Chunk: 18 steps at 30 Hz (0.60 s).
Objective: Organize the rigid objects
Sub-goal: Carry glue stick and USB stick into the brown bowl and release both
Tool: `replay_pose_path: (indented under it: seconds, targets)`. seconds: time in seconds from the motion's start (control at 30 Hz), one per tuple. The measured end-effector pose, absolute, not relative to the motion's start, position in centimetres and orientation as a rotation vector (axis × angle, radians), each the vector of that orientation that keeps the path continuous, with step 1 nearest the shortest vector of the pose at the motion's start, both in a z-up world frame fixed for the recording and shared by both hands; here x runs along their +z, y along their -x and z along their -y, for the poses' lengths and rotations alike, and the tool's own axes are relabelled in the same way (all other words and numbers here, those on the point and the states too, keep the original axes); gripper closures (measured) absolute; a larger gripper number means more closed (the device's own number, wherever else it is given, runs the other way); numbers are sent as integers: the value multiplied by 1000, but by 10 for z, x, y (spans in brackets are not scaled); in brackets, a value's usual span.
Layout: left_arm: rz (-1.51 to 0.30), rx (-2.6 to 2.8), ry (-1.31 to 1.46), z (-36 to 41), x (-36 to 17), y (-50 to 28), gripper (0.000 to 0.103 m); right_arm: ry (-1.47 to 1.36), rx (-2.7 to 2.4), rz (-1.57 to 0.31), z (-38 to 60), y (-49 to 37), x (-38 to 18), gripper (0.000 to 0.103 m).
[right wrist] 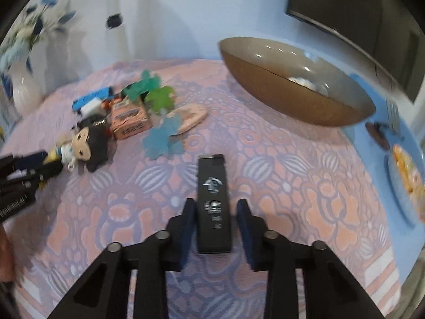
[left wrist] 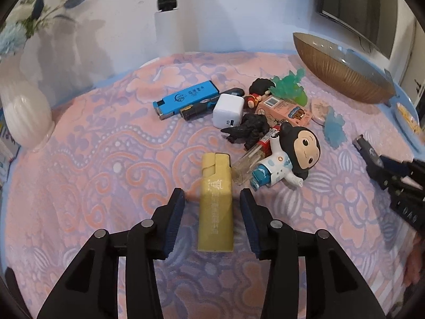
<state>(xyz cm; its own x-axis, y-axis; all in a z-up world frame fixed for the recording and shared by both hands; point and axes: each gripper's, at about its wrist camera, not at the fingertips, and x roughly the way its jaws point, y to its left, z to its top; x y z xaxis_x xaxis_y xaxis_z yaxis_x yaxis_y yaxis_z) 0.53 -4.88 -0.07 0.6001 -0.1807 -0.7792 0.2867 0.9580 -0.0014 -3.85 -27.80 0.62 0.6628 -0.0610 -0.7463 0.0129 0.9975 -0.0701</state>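
Your left gripper (left wrist: 212,199) straddles the yellow lighter (left wrist: 216,207), pads clear of it. Your right gripper (right wrist: 215,207) is narrow, clamped on the black lighter (right wrist: 213,204).

A pale-walled room corner around a cloth-covered tabletop

A pink and lilac patterned cloth (left wrist: 106,159) covers the tabletop. At its far left corner stands a white ribbed vase (left wrist: 24,114) of blue flowers, throwing soft shadows on the white wall (left wrist: 225,13). A dark screen (left wrist: 356,8) hangs past the far right corner.
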Motion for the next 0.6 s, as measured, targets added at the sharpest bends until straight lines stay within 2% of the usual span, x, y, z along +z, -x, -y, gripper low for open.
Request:
replay_pose_path:
  seconds: [0.03,0.1,0.3,0.6]
  targets:
    - [-887,-272,-129,49,0,-5,74,75,-35,-846,275,38,6,79]
    - [-883,-276,-136,51,1,-2,82,73,-14,-847,274,40,6,79]
    - [-834,-307,-73,49,13,21,82,-178,232,-858,297,56,12,79]
    - [-725,-360,20,58,59,39,82,-253,188,-735,342,72,55,79]
